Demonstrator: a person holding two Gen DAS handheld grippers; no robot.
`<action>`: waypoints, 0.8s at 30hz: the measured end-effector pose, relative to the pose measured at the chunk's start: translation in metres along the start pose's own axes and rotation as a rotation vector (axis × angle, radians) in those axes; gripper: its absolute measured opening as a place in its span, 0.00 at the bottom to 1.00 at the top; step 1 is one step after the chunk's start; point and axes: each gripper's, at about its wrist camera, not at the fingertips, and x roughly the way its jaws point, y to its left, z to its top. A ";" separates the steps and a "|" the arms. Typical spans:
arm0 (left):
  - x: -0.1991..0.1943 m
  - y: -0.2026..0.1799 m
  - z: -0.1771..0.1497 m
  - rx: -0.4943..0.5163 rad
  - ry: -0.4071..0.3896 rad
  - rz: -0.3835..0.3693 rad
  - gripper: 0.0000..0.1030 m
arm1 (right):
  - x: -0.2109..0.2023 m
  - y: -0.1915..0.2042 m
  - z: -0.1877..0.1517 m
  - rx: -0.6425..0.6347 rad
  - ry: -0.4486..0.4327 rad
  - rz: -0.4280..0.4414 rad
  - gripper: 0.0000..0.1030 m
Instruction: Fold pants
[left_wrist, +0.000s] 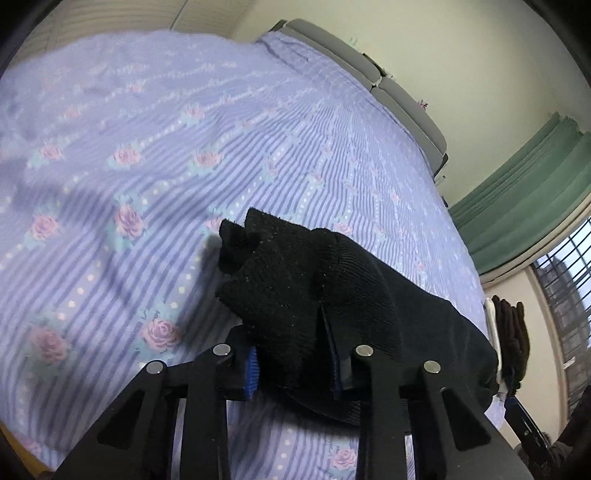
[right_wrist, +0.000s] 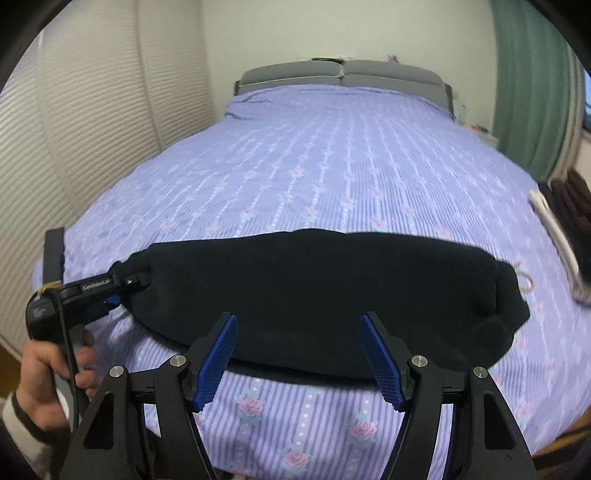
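The black pants (right_wrist: 325, 299) lie folded in a long band across the near part of the bed. My left gripper (left_wrist: 291, 354) is shut on the left end of the pants (left_wrist: 295, 288); the cloth bunches up between its blue pads. In the right wrist view the left gripper (right_wrist: 118, 286) shows at the left end of the band, held by a hand. My right gripper (right_wrist: 299, 354) is open and empty, just in front of the near edge of the pants, its blue pads (right_wrist: 218, 358) apart.
The bed has a lilac striped sheet with roses (right_wrist: 332, 166) and a grey headboard (right_wrist: 340, 74). White slatted wardrobe doors (right_wrist: 92, 129) stand on the left. Green curtains (right_wrist: 532, 85) and a pile of dark and white clothes (right_wrist: 565, 229) are on the right.
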 end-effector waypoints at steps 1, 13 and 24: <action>-0.004 -0.006 0.000 0.018 -0.021 0.007 0.27 | 0.000 -0.003 -0.001 0.008 0.001 -0.005 0.67; -0.050 -0.144 0.003 0.416 -0.215 0.034 0.25 | -0.026 -0.069 0.005 0.076 -0.054 -0.133 0.66; -0.021 -0.277 -0.048 0.659 -0.209 -0.084 0.21 | -0.053 -0.155 -0.002 0.208 -0.099 -0.213 0.66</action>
